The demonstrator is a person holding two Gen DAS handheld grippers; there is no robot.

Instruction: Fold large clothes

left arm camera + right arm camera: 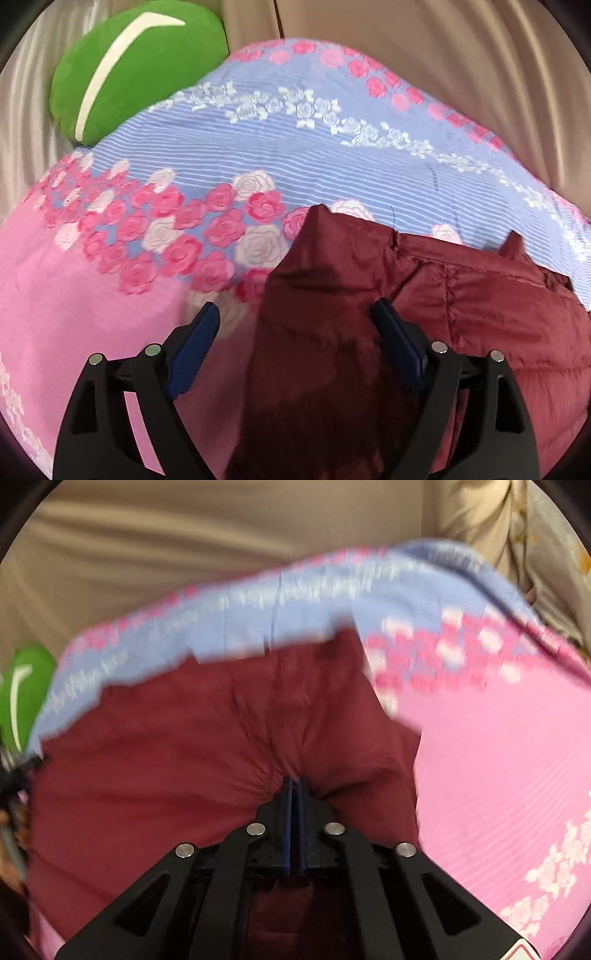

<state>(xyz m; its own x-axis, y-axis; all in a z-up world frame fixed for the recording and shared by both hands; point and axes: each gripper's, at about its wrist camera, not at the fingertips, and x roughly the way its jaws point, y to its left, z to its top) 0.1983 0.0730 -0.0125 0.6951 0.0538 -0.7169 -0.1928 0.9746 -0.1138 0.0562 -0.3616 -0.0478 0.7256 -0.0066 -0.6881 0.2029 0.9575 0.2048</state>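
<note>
A dark red padded jacket lies on a floral bedspread. In the left wrist view, a fold of it runs up between the fingers of my left gripper. That gripper is open, with both blue pads standing clear of the cloth. In the blurred right wrist view, the jacket fills the middle. My right gripper is shut on a pinch of its fabric, and the cloth puckers around the closed tips.
The bedspread is pink with a blue striped band of roses. A green cushion with a white stripe lies at its far left corner, also visible as the cushion. Beige draped cloth rises behind the bed.
</note>
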